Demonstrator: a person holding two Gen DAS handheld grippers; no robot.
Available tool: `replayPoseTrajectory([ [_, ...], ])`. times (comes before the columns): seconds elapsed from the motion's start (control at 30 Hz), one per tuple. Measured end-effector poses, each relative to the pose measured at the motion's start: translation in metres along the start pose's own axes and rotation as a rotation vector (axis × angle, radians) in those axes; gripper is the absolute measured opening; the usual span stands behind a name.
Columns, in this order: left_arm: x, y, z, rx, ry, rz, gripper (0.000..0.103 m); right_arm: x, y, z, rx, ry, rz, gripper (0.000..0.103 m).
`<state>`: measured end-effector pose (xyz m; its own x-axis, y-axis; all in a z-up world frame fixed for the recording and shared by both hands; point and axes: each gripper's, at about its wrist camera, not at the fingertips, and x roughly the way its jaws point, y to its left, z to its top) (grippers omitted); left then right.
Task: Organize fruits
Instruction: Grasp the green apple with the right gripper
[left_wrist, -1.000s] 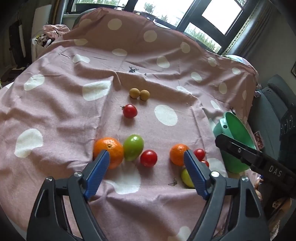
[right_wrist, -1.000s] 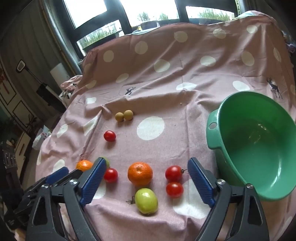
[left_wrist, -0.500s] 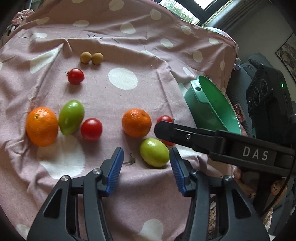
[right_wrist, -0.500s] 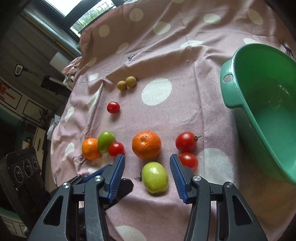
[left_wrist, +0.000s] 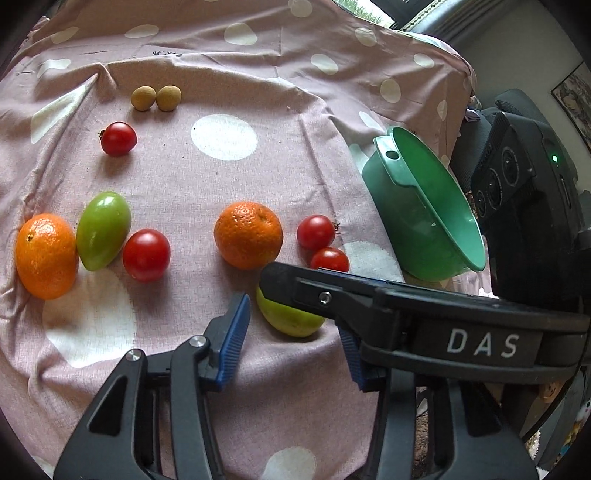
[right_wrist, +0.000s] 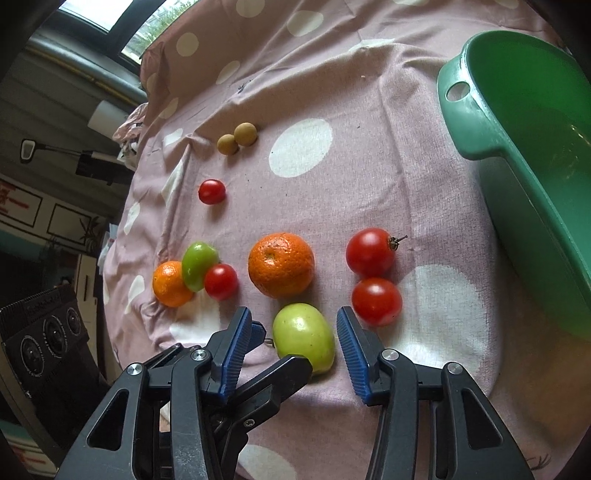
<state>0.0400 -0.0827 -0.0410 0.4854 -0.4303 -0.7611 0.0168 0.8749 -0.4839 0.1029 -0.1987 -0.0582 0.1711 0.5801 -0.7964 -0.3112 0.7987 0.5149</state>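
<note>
Several fruits lie on a pink dotted cloth (left_wrist: 229, 173). A pale green fruit (right_wrist: 304, 338) lies nearest, between the blue pads of my open right gripper (right_wrist: 293, 349); it also shows in the left wrist view (left_wrist: 291, 319). My open left gripper (left_wrist: 295, 343) points at the same fruit, and the right gripper's arm crosses over it. Beyond lie an orange (right_wrist: 281, 265), two red tomatoes (right_wrist: 370, 252) (right_wrist: 376, 301), and a group of an orange (left_wrist: 45, 255), a green fruit (left_wrist: 103, 229) and a tomato (left_wrist: 146, 254). A green bowl (right_wrist: 524, 155) stands at the right.
A lone tomato (left_wrist: 118, 138) and two small tan fruits (left_wrist: 155, 98) lie farther back. The cloth drops off at the near edge. A black device (left_wrist: 524, 192) sits beyond the bowl, and another device (right_wrist: 44, 339) at the left in the right wrist view.
Both grippers have moved forward and down toward the pale green fruit. The jaws of both are narrower than a second ago, and the right gripper's pads now flank the fruit.
</note>
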Motion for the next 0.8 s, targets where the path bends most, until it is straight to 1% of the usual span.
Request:
replayPoseTrajectory([
  [0.07,0.002,-0.002,0.001,0.003,0.006,0.015,0.046,0.001,-0.003,0.0,0.011,0.008,0.01,0.051],
  [0.23,0.011,-0.004,0.003,0.008,0.031,0.036,0.042,0.004,-0.004,0.0,0.012,0.02,0.01,0.051],
  [0.47,0.011,-0.004,0.001,0.014,0.027,0.043,0.042,0.01,-0.002,-0.002,0.001,0.034,0.003,0.051],
  [0.6,0.007,-0.007,0.001,0.019,0.01,0.054,0.042,0.009,0.0,-0.002,-0.007,0.027,-0.002,0.047],
  [0.8,-0.009,-0.014,0.002,0.044,-0.053,0.066,0.042,-0.001,0.006,-0.002,-0.029,-0.006,0.025,0.047],
])
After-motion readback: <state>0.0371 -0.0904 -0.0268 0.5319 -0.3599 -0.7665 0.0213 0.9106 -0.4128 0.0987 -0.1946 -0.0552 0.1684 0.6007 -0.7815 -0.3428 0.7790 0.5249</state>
